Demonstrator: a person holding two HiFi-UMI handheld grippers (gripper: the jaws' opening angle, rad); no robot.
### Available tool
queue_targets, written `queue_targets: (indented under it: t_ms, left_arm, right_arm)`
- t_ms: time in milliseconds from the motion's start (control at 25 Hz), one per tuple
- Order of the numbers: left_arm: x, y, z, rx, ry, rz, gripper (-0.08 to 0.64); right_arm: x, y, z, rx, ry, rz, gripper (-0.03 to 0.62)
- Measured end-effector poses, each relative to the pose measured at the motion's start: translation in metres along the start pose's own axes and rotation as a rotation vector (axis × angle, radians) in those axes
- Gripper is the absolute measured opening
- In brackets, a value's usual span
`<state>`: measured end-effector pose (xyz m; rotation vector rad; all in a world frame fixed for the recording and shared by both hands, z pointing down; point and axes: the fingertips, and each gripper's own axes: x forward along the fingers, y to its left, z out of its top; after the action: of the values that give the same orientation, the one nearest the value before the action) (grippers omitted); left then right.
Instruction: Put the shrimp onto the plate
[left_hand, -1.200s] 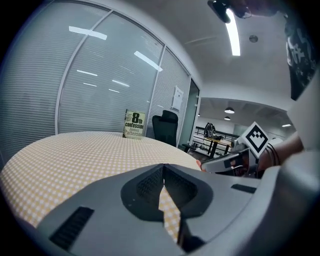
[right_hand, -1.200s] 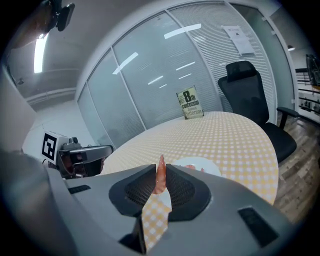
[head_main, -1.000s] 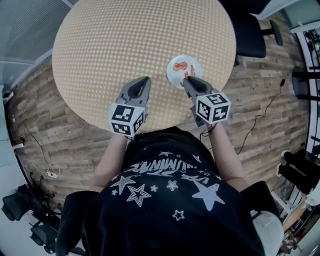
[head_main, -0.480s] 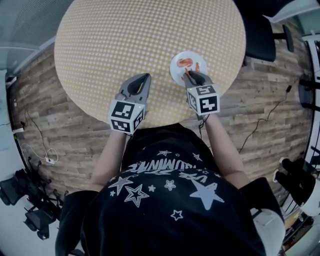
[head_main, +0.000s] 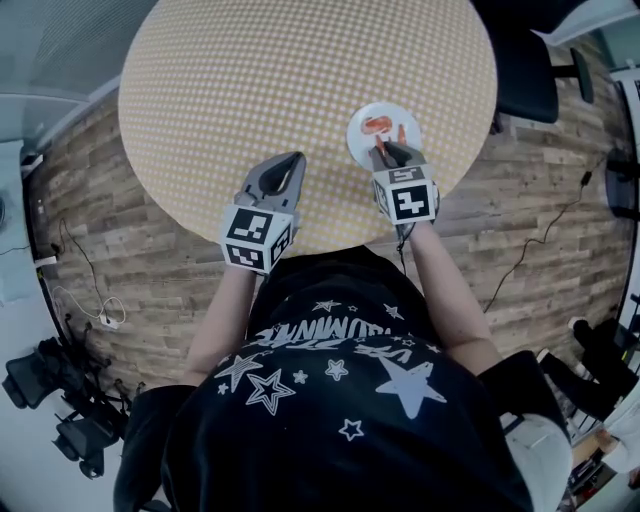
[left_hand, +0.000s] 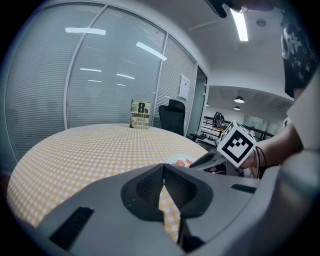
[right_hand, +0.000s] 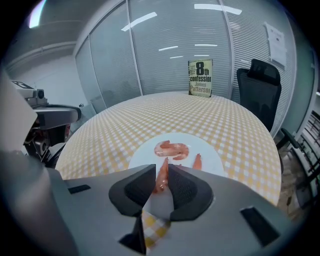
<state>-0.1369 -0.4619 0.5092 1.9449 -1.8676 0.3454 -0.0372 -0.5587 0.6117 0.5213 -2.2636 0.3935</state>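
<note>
The right tongs (head_main: 386, 152) are held over the white plate (head_main: 356, 130), which stands near the table (head_main: 280, 70) edge on the person's right. In the right gripper view the jaws are seen nearly closed, with a shrimp (right_hand: 162, 175) clamped lengthwise between them. Its lower end is hidden behind the jaw pads, and whether it touches the plate cannot be told. In the head view this shrimp is covered by the tongs. Two more shrimp lie on the plate: a curled shrimp (right_hand: 172, 148) near the middle and a straight shrimp (right_hand: 197, 161) just beside the jaws. The near rim of the plate is cut off by the body of the tongs.

The left tongs (head_main: 291, 160) are held low over the checked table, well apart from the plate. Their jaws are seen meeting at the tips, with nothing between them; only tablecloth shows through the slit below. From the left gripper view the plate is mostly hidden behind the right tongs.

A book (right_hand: 200, 77) stands upright at the far edge of the table.
</note>
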Motion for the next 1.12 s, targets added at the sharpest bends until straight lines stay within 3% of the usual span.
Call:
queue_targets:
  t_ms: [200,480,680,920,1120]
  left_arm:
    - [-0.009,0.002,0.003,0.018,-0.007,0.000,0.008]
    - [-0.029,0.012,0.009,0.019,-0.054,-0.029,0.008]
    - [-0.049,0.011,0.018,0.055,-0.075,-0.098,0.008]
    - [-0.085,0.021,0.028,0.079,-0.135,-0.153,0.008]
    - [-0.125,0.032,0.028,0.102,-0.202,-0.157,0.008]
  right_arm:
    - [-0.003,-0.003,-0.001,0.030,-0.022,-0.023,0.067]
    - [-0.028,-0.011,0.016,0.123,-0.104,-0.120,0.067]
    - [-0.075,-0.013,0.037,0.209,-0.295,-0.229,0.067]
    - [-0.118,0.014,0.048,0.251,-0.446,-0.308,0.055]
    - [-0.140,0.059,0.045,0.237,-0.483,-0.333,0.051]
